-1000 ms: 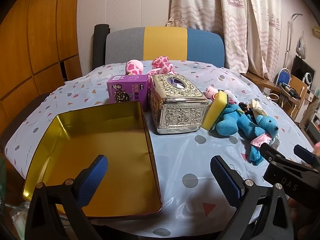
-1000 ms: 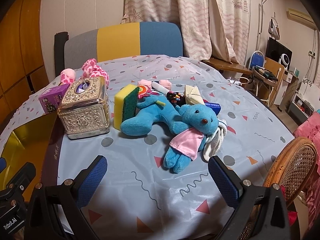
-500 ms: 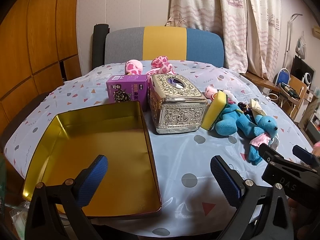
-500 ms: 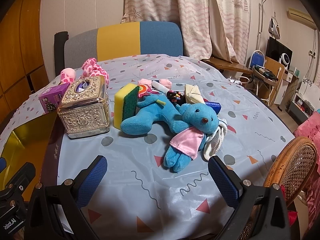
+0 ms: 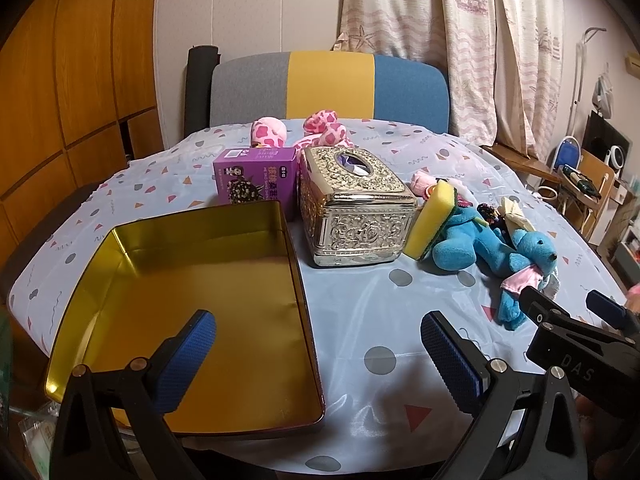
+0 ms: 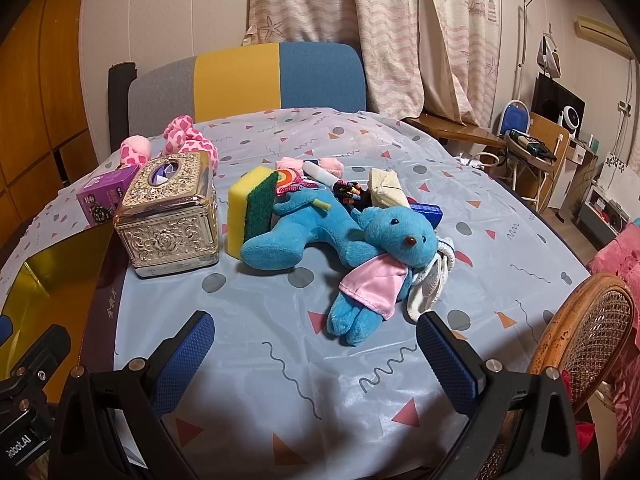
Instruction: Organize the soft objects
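Writing first: the purple box (image 5: 256, 176) carries a barcode on top and white characters on its front, too small to read. The right gripper (image 6: 316, 360) body, seen at the right edge of the left wrist view, reads "DAS". The left gripper (image 5: 318, 354) body, at the lower-left corner of the right wrist view, shows "Robot.AI" w/ the first letter partly cut off. The dark outer wall of the gold tin (image 5: 100, 272) has a pale inscription in the right view, not legible.

Both claws are released, jaws spread wide, nothing betw. the blue pads. Left one hangs over the near right edge of the tin; right one hangs over bare tablecloth (image 6: 256, 360), just short of the blue bear's feet.

The blue plush bear (image 6: 340, 236) w/ a pink cloth lies right of centre on the table, apart from the tin. A yellow-green sponge (image 6: 250, 210) leans on edge against its far end. A white cloth bundle (image 6: 432, 280) touches the bear's right side. Behind it: a white marker, small pink soft bits, a blue block, a cream folded item. Pink spotted plush (image 5: 324, 132) sits at the far edge, behind the box.

An ornate silver tissue box (image 5: 354, 208) stands betw. tin and bear pile. A wicker chair (image 6: 588, 328) sits at near right; a grey-yellow-blue chair back (image 5: 328, 88) is across the table.
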Available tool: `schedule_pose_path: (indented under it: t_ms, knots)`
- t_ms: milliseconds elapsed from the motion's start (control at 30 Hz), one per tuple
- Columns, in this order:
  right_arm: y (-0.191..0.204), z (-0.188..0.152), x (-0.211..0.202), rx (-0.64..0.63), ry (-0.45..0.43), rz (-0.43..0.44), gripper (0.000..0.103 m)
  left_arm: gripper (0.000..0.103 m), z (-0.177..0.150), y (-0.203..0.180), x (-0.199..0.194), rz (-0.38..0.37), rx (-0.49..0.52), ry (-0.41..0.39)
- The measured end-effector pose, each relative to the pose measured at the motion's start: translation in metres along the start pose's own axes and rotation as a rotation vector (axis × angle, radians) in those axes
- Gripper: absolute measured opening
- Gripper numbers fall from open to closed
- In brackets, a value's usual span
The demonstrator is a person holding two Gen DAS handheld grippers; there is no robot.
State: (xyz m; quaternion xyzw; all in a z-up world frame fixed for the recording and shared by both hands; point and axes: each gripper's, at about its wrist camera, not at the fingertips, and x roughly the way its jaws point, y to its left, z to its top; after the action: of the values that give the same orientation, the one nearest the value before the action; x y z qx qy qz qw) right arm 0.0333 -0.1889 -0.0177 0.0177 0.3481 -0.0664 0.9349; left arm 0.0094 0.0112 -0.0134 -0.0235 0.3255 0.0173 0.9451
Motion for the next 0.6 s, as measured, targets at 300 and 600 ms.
schedule_pose_path:
  t_ms: [300,600]
  knots:
    - [-0.013,0.009,0.007,0.020,-0.003,-0.003,0.103,0.103,0.000,-0.003,0.005,-0.010,0.016,0.017]
    - [-0.074,0.051,0.039,0.136,0.024,-0.009,0.103,0.103,0.024,-0.005,0.008,-0.226,0.022,0.011]
